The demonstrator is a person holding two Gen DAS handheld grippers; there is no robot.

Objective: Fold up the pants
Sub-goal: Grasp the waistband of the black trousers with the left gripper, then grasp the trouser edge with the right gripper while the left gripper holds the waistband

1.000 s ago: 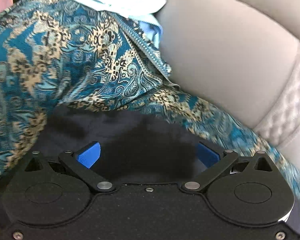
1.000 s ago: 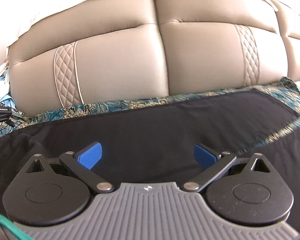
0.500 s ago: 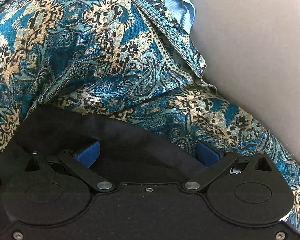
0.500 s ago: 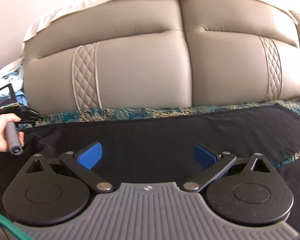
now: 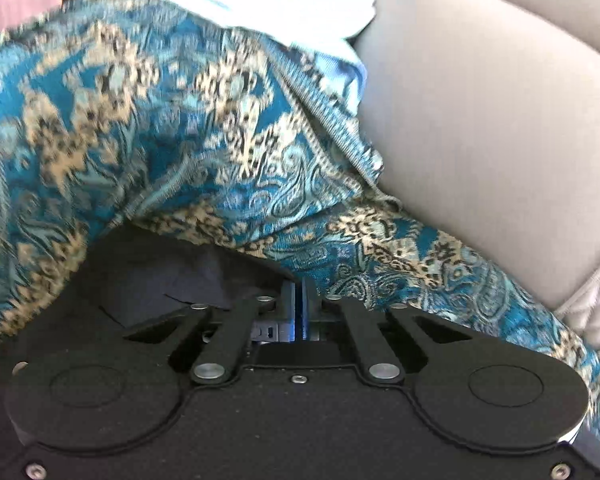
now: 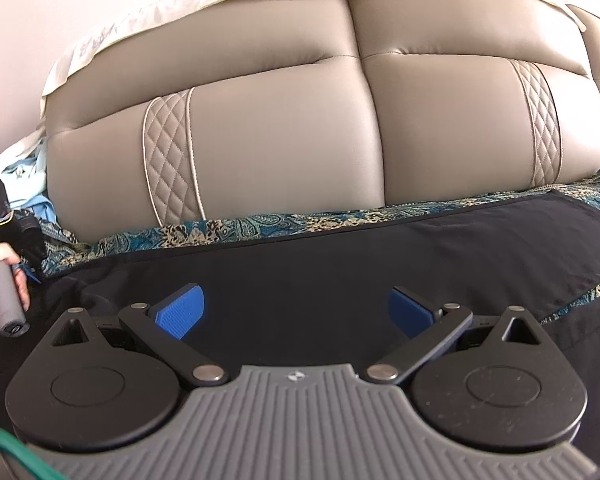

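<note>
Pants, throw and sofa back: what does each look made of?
Pants: dark, matte woven cloth, no sheen, soft creases; the fibre can't be told. Throw: woven jacquard-like fabric, teal and gold paisley, with a corded edge. Sofa back: smooth beige leather or faux leather, with soft highlights, stitched seams and quilted diamond panels.

A beige leather sofa (image 6: 284, 140) fills the room's view, its backrest cushions split by quilted diamond-stitched strips (image 6: 172, 160). A teal paisley throw (image 5: 204, 136) covers the seat. Behind stands a pale, possibly pinkish wall (image 6: 60, 4), brightly lit.
</note>
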